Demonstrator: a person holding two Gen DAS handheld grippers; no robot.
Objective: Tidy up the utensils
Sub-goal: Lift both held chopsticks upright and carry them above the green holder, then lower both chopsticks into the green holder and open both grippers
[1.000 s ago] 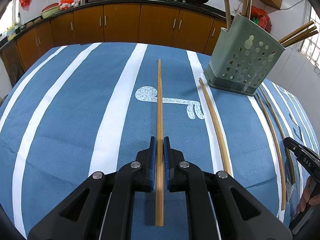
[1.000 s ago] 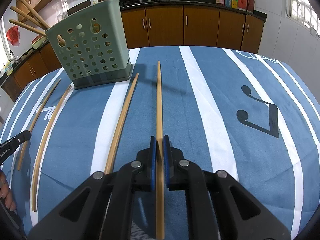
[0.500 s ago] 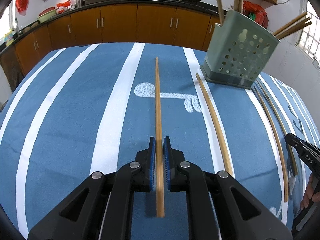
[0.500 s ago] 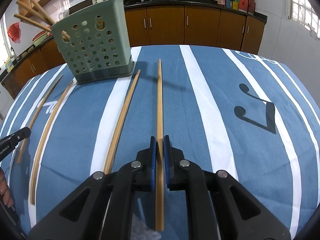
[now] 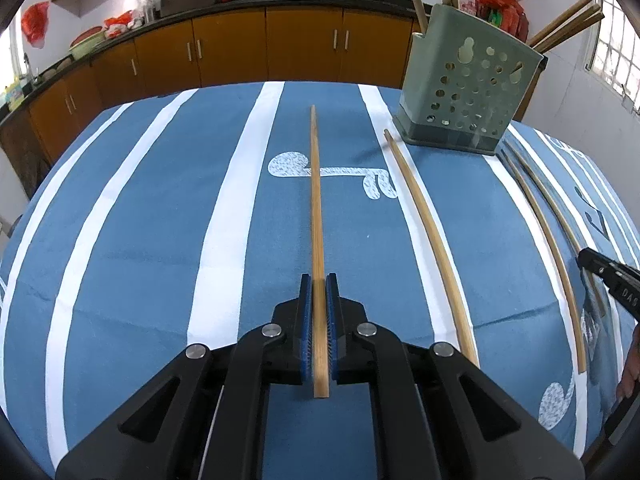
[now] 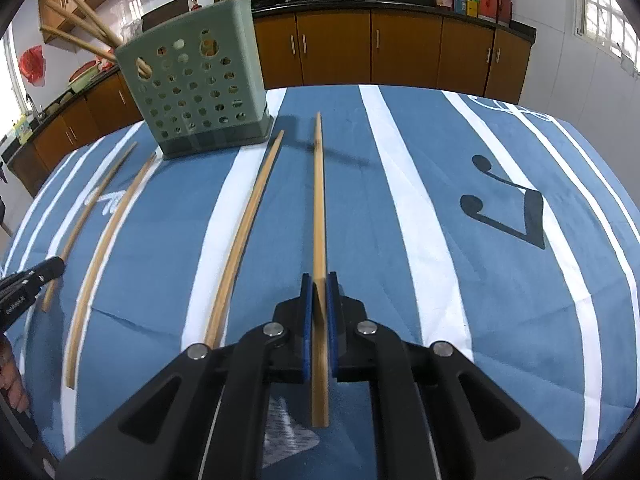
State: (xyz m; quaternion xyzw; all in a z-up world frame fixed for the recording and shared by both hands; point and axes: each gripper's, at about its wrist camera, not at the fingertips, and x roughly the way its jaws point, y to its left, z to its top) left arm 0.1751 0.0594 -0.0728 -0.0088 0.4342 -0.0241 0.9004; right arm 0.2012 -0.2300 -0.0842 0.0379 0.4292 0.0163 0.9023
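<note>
My left gripper is shut on a long wooden chopstick that points forward over the blue striped tablecloth. My right gripper is shut on another wooden chopstick, held the same way. A green perforated utensil holder stands upright at the far right of the left wrist view, with several chopsticks standing in it. It also shows in the right wrist view at the far left. The right gripper's tip shows at the left wrist view's right edge.
Loose chopsticks lie on the cloth: one right of my left gripper, two more beyond it. In the right wrist view one lies left of my gripper, two others further left. Kitchen cabinets run behind the table.
Both grippers have lifted slightly with their chopsticks; the rear ends now show closer to the jaws. The holder appears a little farther and more upright in both views.
</note>
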